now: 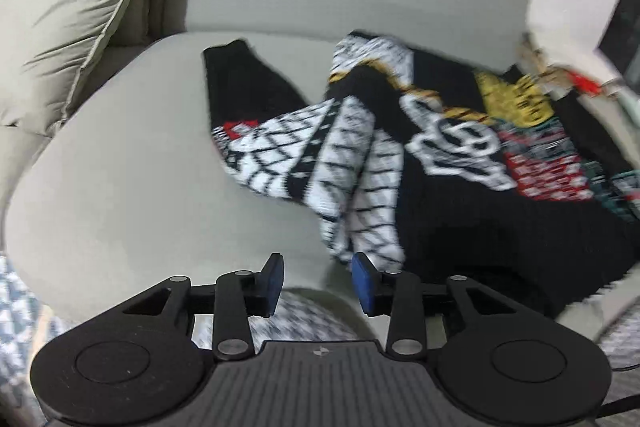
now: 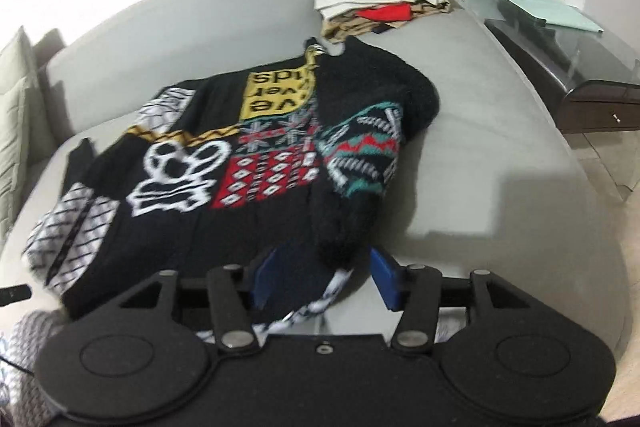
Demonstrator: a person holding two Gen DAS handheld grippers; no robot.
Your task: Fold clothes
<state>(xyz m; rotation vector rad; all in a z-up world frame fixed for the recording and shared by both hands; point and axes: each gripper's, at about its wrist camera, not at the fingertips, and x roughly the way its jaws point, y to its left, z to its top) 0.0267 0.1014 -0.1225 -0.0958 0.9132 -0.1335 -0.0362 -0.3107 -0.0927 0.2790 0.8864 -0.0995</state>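
Observation:
A black patterned knit sweater [image 1: 460, 155] lies spread on the grey sofa seat [image 1: 140, 155], with a white skull design, yellow patch and red blocks. Its white checked sleeve [image 1: 352, 179] is bunched toward the front edge. My left gripper [image 1: 318, 281] is open and empty, just in front of that sleeve. In the right wrist view the sweater [image 2: 240, 155] lies flat, its right sleeve folded over. My right gripper [image 2: 324, 277] is open, with the sweater's black hem and cuff lying between its blue pads [image 2: 384, 281].
A pile of folded clothes [image 2: 384, 7] sits at the far end of the sofa seat [image 2: 500, 147]. Grey cushions [image 1: 72, 27] stand at the left. A glass side table [image 2: 560, 27] stands to the right. A patterned rug [image 1: 16, 307] lies below.

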